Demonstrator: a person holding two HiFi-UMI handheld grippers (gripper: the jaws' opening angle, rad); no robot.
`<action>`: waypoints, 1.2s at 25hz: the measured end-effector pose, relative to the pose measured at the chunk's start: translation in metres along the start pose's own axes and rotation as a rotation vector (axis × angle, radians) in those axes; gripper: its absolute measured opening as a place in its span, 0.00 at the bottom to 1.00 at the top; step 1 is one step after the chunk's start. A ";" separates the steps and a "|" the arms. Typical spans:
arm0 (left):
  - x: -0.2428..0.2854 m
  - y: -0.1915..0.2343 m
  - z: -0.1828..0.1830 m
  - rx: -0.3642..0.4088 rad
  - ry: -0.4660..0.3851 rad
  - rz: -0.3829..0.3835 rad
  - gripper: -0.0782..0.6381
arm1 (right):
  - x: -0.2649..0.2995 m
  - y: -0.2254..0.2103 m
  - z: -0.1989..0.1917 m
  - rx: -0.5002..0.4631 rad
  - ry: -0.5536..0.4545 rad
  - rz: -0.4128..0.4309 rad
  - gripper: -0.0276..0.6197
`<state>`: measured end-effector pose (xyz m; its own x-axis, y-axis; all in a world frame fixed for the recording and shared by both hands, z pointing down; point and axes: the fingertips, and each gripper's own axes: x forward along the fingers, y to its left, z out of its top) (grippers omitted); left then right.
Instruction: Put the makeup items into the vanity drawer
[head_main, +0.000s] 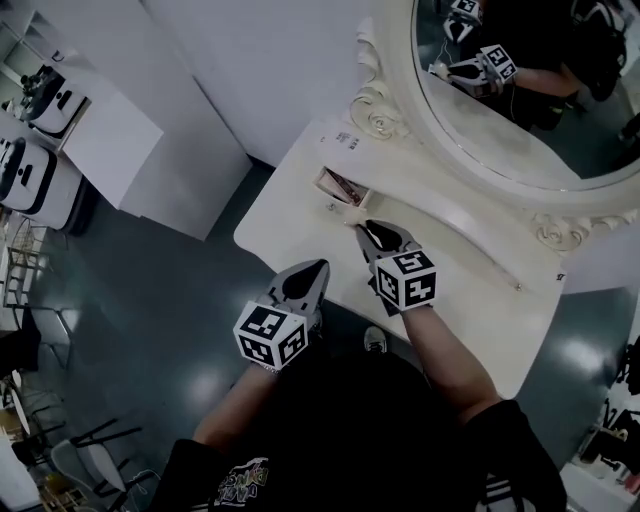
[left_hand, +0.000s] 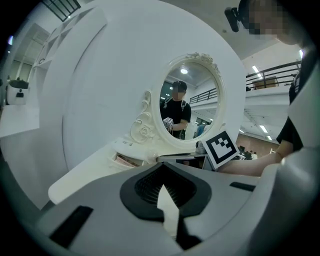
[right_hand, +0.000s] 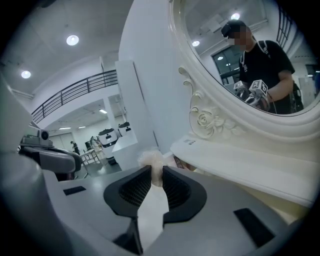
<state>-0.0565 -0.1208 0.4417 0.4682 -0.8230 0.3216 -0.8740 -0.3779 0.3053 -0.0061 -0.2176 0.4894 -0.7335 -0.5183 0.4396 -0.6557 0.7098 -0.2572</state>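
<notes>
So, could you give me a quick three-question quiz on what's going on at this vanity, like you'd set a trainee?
1. True or false: the left gripper is holding a makeup item.
2. Pick one. The vanity drawer is: A) pushed shut, B) open, C) taken out and lying on the floor.
3. In a few words: what is between the jaws of the right gripper?

Key
1. False. Its jaws are together with nothing between them.
2. B.
3. A small pale item, gripped by the jaws close to the drawer.
</notes>
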 end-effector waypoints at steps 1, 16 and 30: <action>0.001 0.005 0.002 0.001 0.003 -0.018 0.11 | 0.005 -0.001 0.003 -0.001 0.002 -0.017 0.18; 0.013 0.093 0.007 -0.028 0.045 -0.120 0.11 | 0.106 -0.020 0.015 -0.118 0.134 -0.161 0.18; 0.015 0.155 0.003 -0.061 0.089 -0.152 0.11 | 0.167 -0.044 -0.001 -0.178 0.329 -0.253 0.19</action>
<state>-0.1855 -0.1928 0.4916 0.6066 -0.7163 0.3448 -0.7839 -0.4669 0.4093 -0.1000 -0.3348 0.5747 -0.4393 -0.5275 0.7271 -0.7450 0.6662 0.0332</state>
